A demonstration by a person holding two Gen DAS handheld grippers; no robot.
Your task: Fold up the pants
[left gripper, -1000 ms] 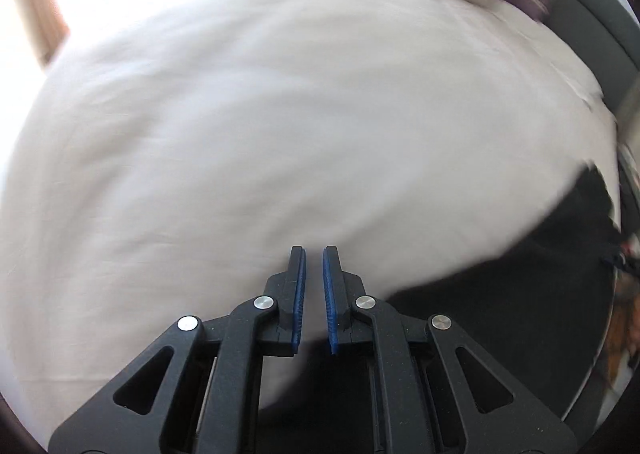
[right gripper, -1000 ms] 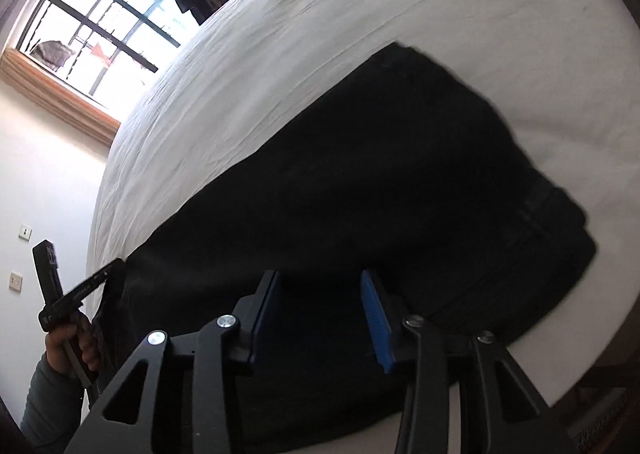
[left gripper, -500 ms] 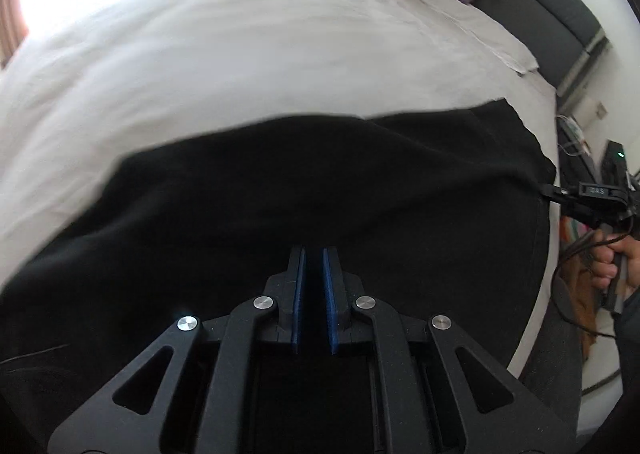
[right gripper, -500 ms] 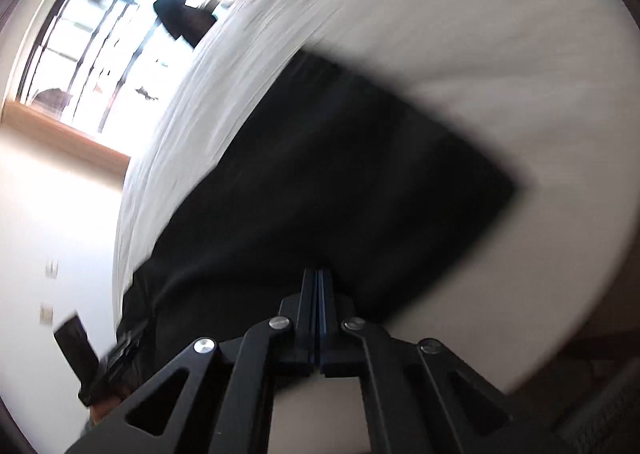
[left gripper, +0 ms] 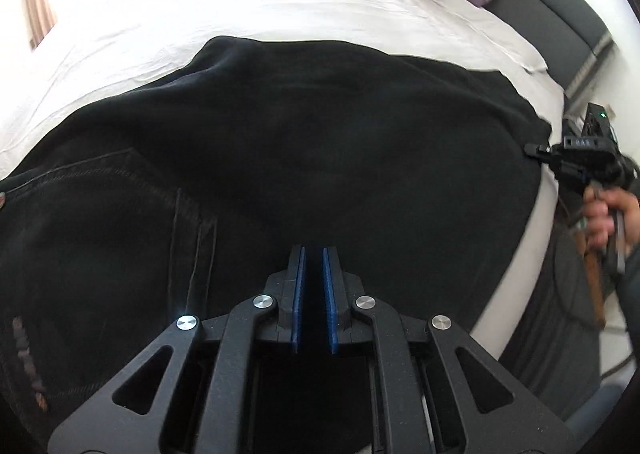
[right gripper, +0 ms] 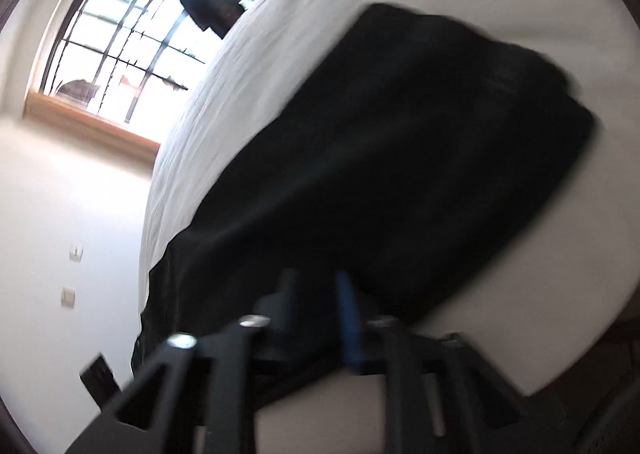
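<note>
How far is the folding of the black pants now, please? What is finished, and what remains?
Done: the pants lie flat on the bed, apparently leg over leg, with one back pocket showing.
In hand: the left claw sits low over the cloth, its pads nearly together; a pinch cannot be confirmed. The right claw, blurred, looks open at the other end.
Left: the crosswise folds, since the pants lie at full length.
</note>
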